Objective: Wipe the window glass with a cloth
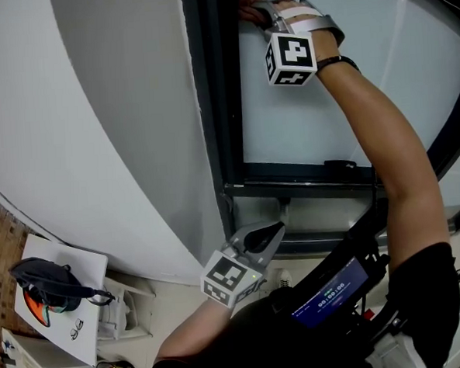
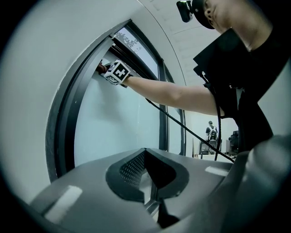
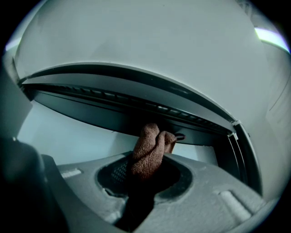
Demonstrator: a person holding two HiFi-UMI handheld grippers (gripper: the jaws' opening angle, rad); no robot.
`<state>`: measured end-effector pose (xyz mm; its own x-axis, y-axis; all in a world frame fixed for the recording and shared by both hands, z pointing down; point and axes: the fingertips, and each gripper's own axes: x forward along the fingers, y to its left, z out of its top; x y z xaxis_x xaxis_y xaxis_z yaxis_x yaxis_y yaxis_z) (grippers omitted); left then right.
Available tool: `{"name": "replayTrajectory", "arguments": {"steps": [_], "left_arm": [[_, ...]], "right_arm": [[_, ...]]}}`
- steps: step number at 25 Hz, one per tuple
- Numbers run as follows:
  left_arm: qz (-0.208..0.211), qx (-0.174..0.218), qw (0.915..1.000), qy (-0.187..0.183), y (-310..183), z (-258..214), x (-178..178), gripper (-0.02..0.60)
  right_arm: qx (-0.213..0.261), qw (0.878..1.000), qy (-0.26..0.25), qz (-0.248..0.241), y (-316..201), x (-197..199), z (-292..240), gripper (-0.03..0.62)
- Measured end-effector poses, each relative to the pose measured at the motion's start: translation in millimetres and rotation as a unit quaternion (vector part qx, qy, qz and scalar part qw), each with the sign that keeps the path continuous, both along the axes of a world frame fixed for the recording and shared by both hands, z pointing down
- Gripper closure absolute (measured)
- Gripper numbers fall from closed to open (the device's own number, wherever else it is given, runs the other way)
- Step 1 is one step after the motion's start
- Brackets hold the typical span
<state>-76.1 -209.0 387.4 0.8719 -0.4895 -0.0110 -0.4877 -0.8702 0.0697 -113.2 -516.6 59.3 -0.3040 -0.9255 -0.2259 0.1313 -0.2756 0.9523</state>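
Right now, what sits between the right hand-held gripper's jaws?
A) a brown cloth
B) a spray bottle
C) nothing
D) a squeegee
A: the right gripper view shows a brown cloth pinched in the right hand-held gripper, its bunched end poking up in front of the dark window frame.

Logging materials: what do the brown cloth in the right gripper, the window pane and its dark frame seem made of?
Brown cloth: knitted or woven fabric, coarse loops visible, matte. Pale window pane: glass, smooth, looks frosted. Dark frame: probably painted metal, satin sheen.
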Motion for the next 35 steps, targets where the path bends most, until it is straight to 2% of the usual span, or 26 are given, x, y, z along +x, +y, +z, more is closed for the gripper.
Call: {"name": "replayTrajectory", "arguments": {"steps": [18, 27, 35], "left_arm": [[0.014, 0.015, 0.9998, -0.005, -13.2, -4.8, 25.5, 0.565], [0.010, 0.015, 0.9998, -0.005, -15.8, -4.9, 27.3, 0.565], [-0.003, 0.009, 0.9999, 0.004, -20.3, -9.1, 20.8, 0.565]], "right_arm": [[-0.044, 0.999, 0.008, -0.015, 2.0, 1.6, 103.8, 0.523], [-0.096, 0.995, 0.028, -0.022, 1.1, -1.0, 173.6, 0.523], [-0.135, 0.990, 0.023, -0.024, 7.1, -2.2, 213.8, 0.523]]}}
